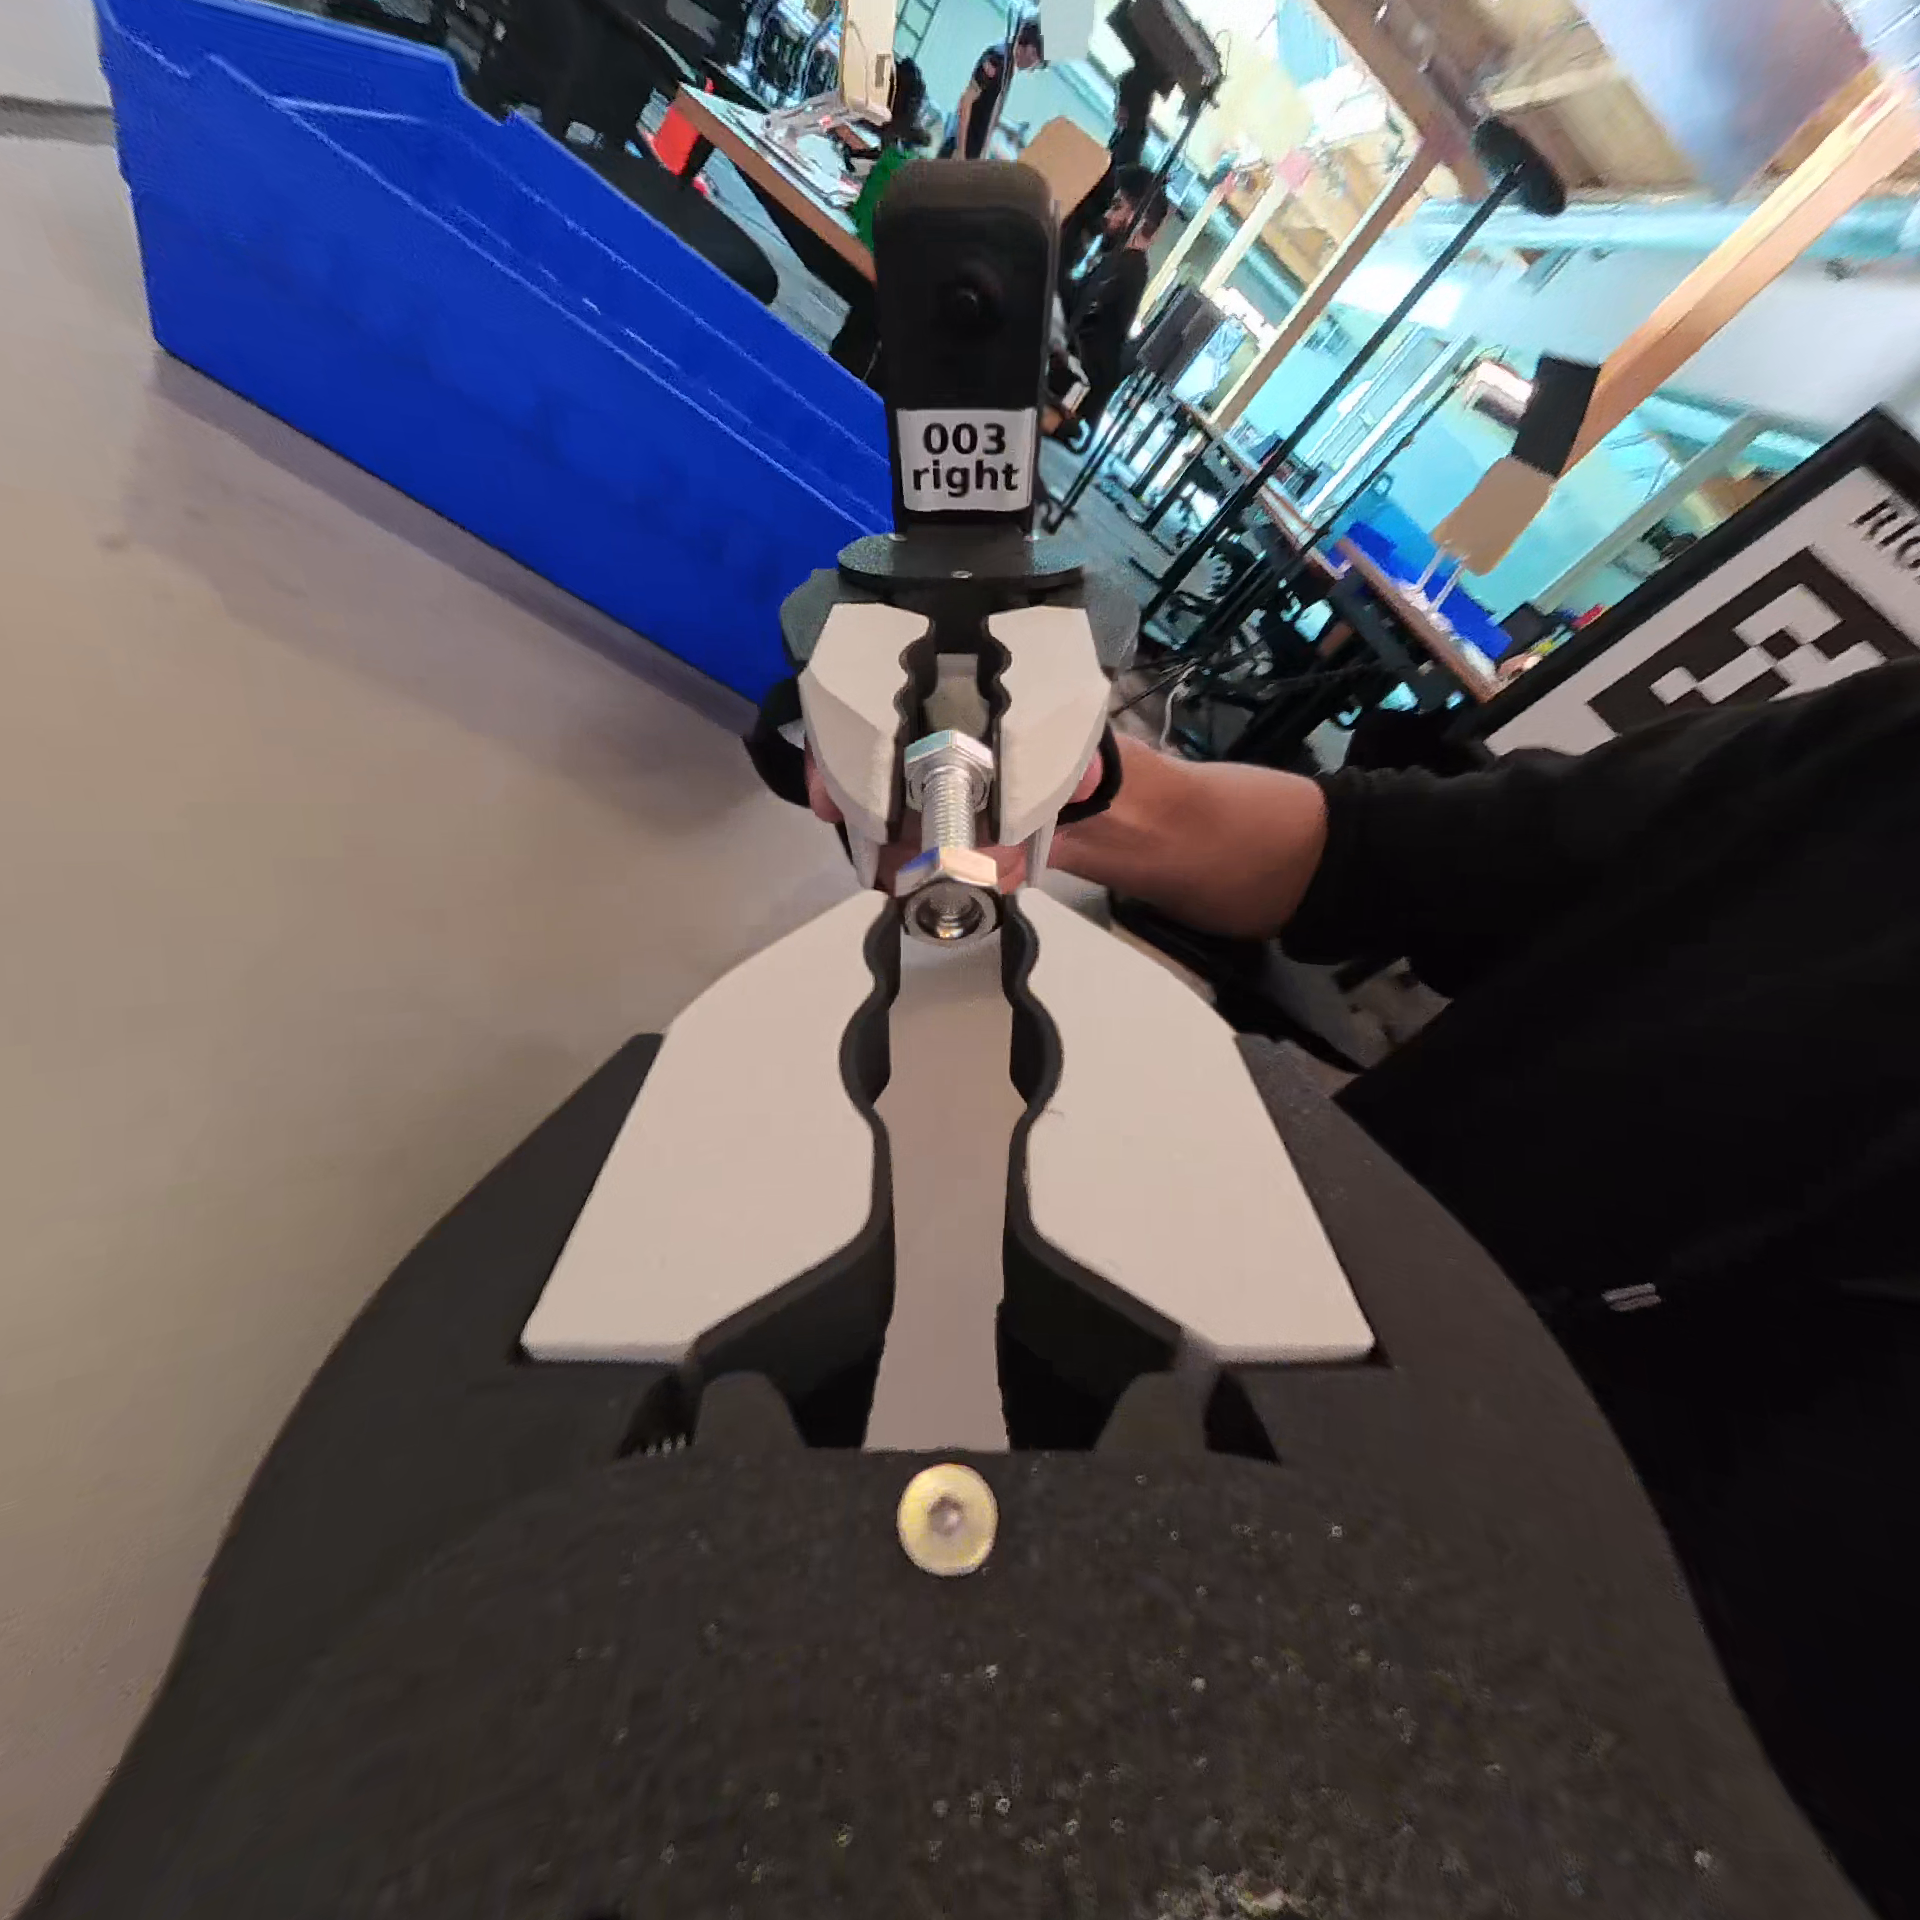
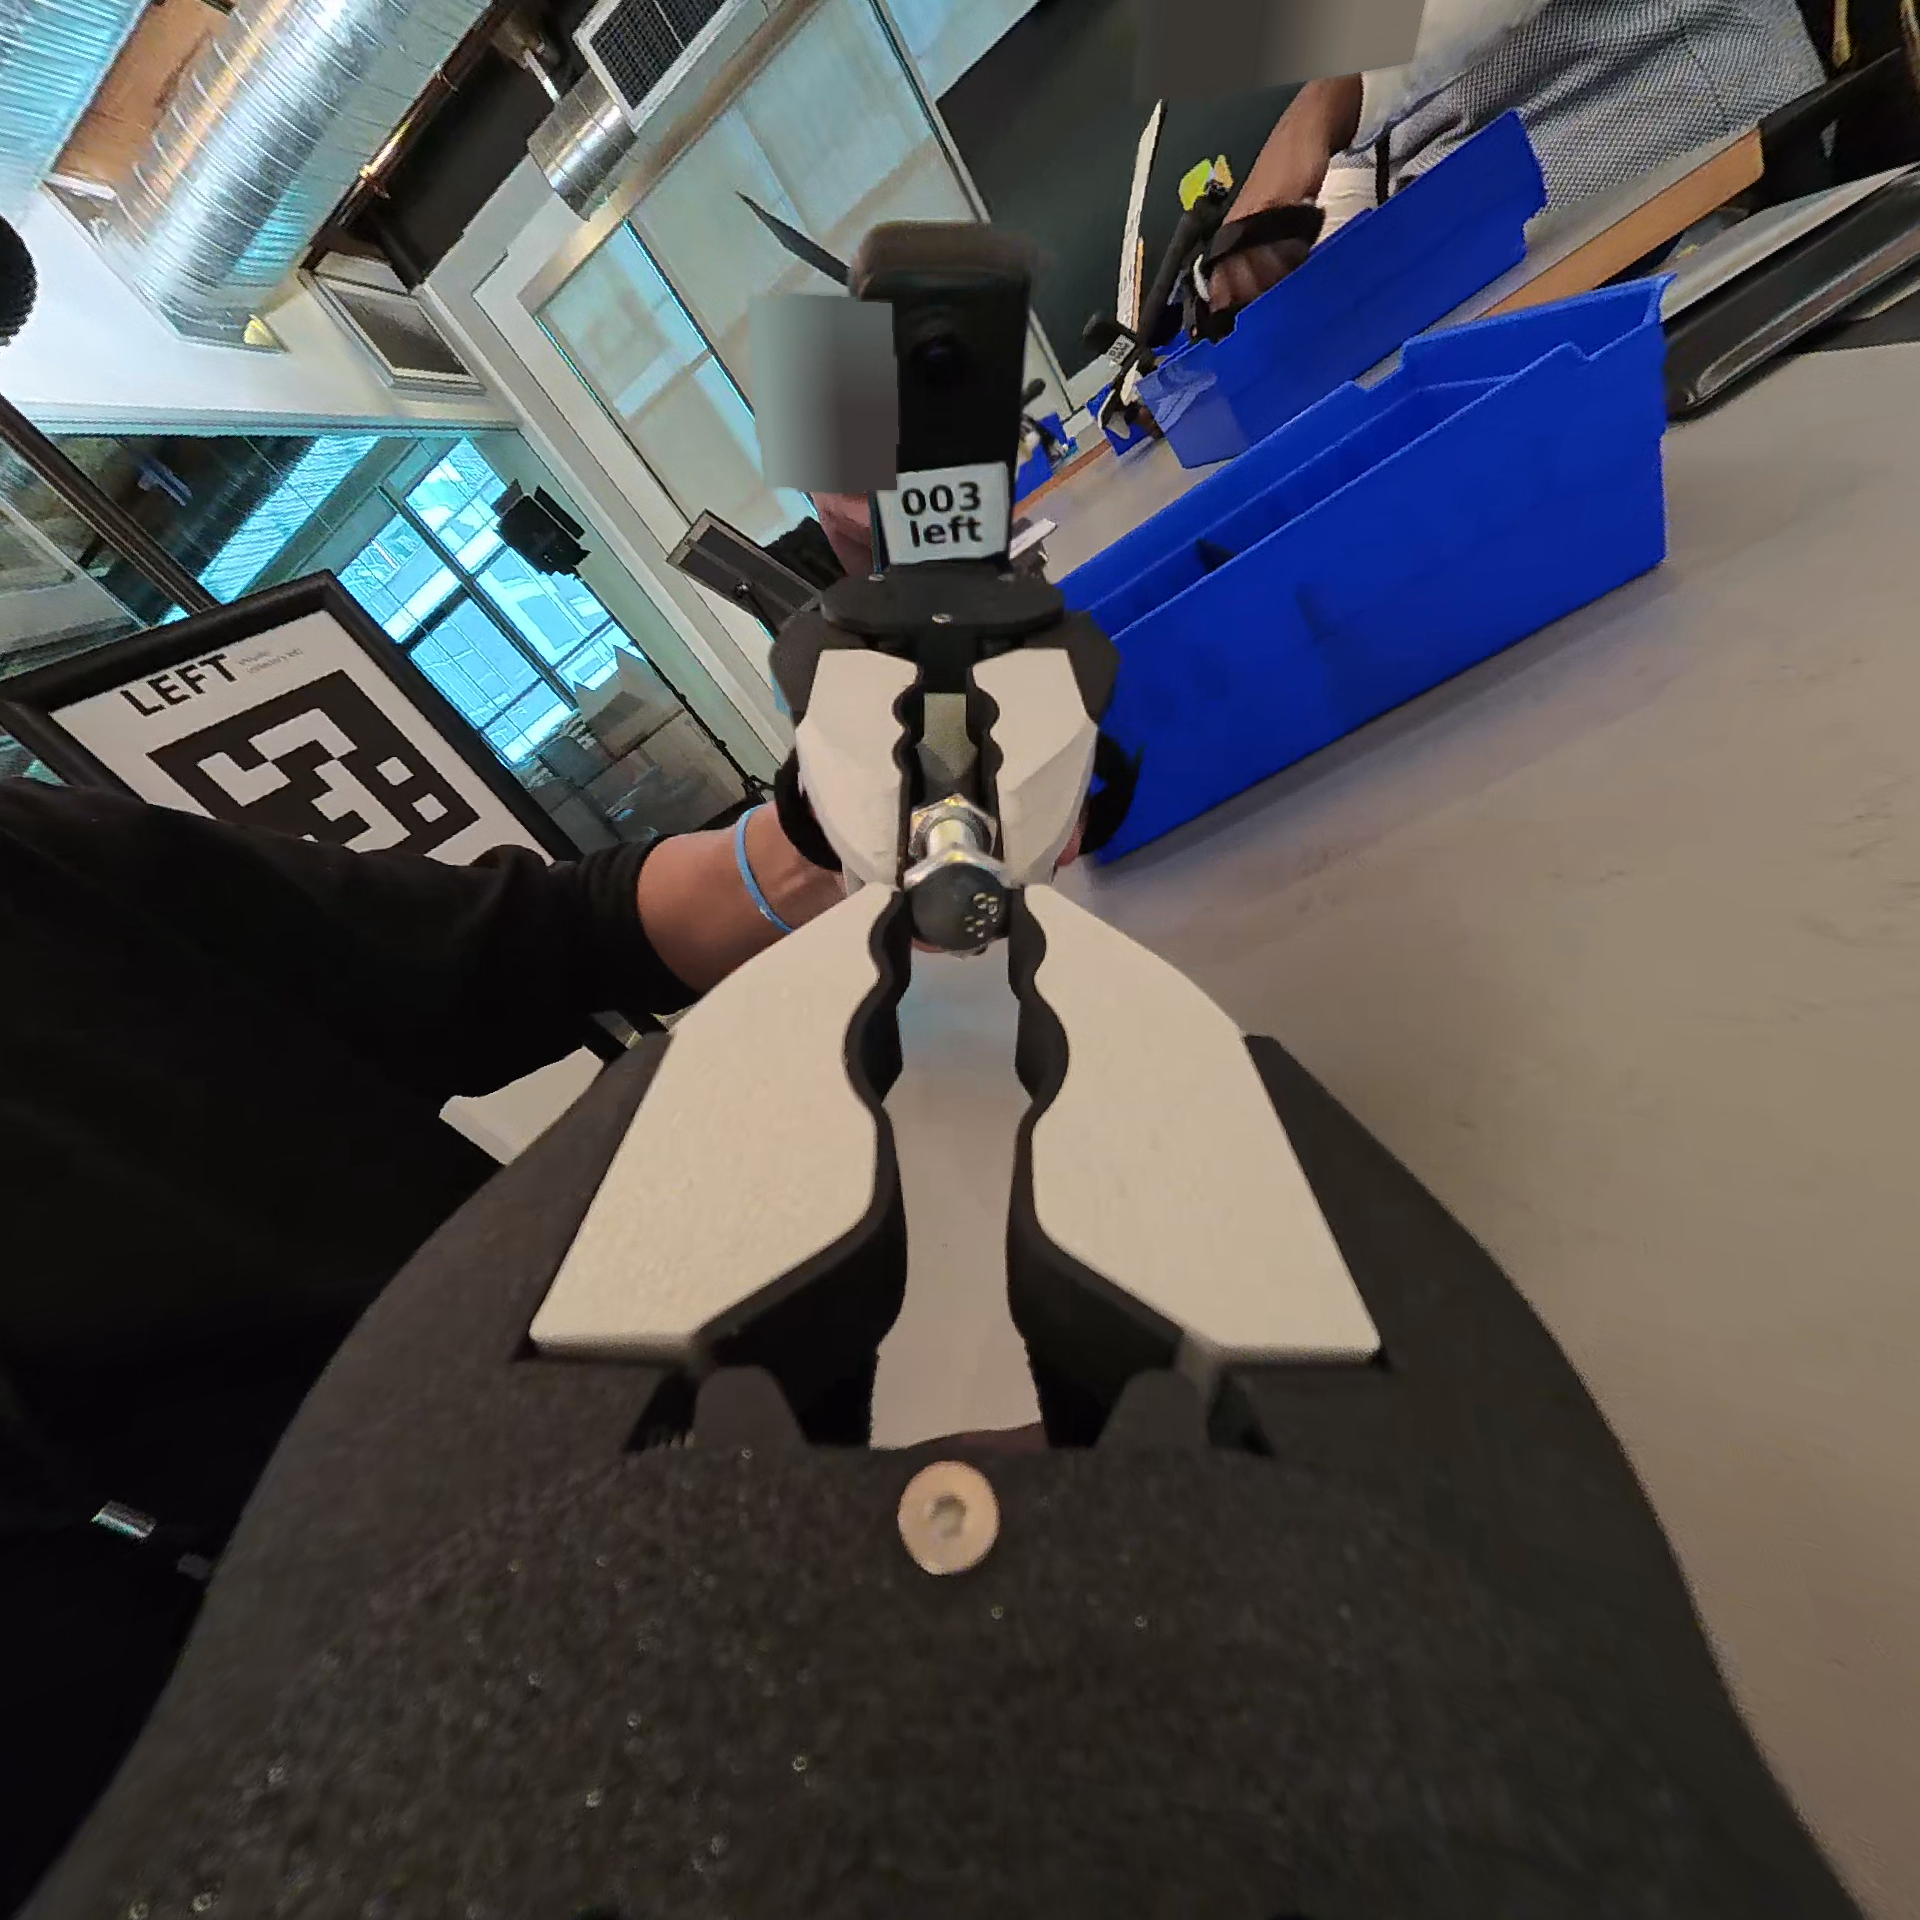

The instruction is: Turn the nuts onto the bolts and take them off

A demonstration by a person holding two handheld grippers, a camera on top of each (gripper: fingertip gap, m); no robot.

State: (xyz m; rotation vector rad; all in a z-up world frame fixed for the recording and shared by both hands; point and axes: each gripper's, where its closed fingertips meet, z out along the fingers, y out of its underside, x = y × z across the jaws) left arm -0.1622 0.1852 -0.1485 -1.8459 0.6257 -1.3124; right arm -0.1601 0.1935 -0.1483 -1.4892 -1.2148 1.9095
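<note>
- Two handheld claws meet tip to tip above the pale counter (image 1: 260, 935), sharing one bolt (image 1: 948, 805) between them.
- Left wrist view: the left claw (image 1: 948, 914) has its white fingers (image 1: 769, 1143) drawn in on the end of the bolt; a hex nut (image 1: 940, 868) sits right at the tips, with the bolt's round end face just below it. Pinched at the nut end, though whether the pads bear on the nut or the shaft cannot be told.
- Same view: the right claw (image 1: 945, 821) faces the camera, its fingers closed on either side of the threaded shaft. A second hex piece (image 1: 945, 750), head or nut, sits farther up the shaft between those fingers.
- Right wrist view: the right claw (image 2: 951, 920) closes around the bolt's dark round head (image 2: 961, 914); the shaft runs away from it into the left claw (image 2: 948, 831), whose fingers press in on it.
- The bolt is off the counter, carried in the air between both claws.
- A bare hand and black sleeve (image 1: 1558, 883) hold the right claw; a wrist with a blue band (image 2: 758, 873) holds the left.
- A blue bin (image 2: 1403, 582) stands on the counter behind the claws, well apart from them; in the right wrist view another blue bin lies farther back.
- A framed black-and-white marker board (image 2: 291, 748) stands at the counter's near side.
</note>
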